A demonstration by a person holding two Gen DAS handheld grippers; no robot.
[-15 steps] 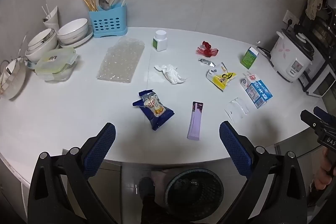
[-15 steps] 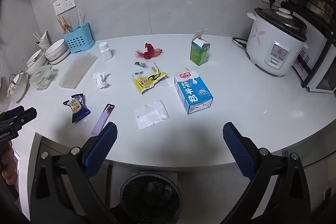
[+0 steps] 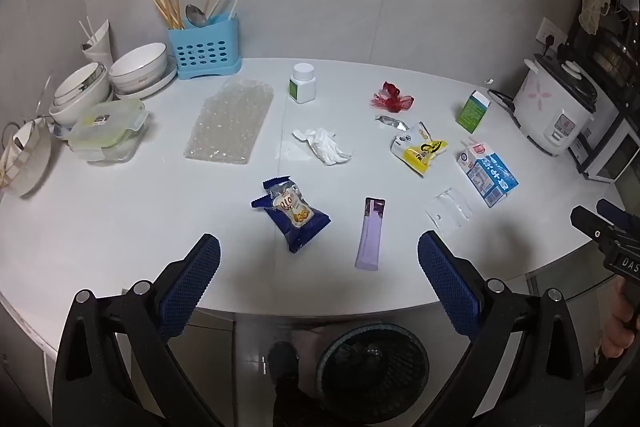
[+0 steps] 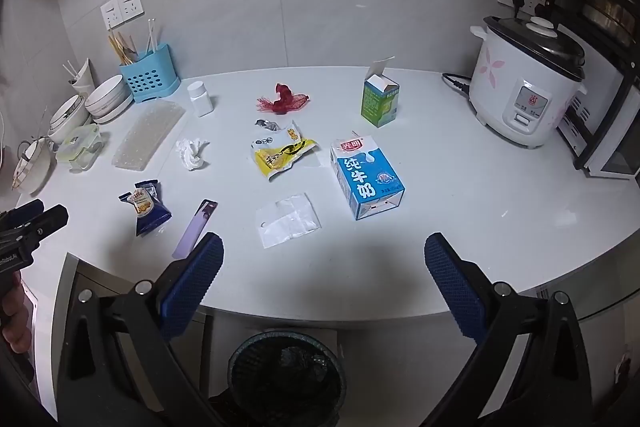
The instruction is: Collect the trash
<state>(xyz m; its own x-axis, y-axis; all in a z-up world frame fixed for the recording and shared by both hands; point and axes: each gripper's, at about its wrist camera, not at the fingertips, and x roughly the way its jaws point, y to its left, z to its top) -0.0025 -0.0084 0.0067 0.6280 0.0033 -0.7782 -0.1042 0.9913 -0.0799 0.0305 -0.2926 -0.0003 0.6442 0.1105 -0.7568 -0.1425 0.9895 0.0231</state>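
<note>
Trash lies across the white counter (image 3: 100, 211): a blue snack wrapper (image 3: 294, 213), a purple sachet (image 3: 371, 233), a crumpled tissue (image 3: 324, 145), a yellow wrapper (image 3: 420, 149), a clear plastic bag (image 4: 288, 221), a blue milk carton (image 4: 366, 177), a green carton (image 4: 379, 99), red netting (image 4: 284, 100) and bubble wrap (image 3: 230, 121). A black mesh bin (image 4: 286, 375) stands on the floor below the counter edge. My left gripper (image 3: 319, 277) is open and empty above the front edge. My right gripper (image 4: 323, 277) is open and empty, short of the plastic bag.
A rice cooker (image 4: 524, 89) stands at the right with an oven (image 4: 608, 147) beside it. Bowls (image 3: 138, 71), a lidded container (image 3: 106, 129), a blue cutlery holder (image 3: 204, 51) and a white pill bottle (image 3: 303, 83) sit at the left and back.
</note>
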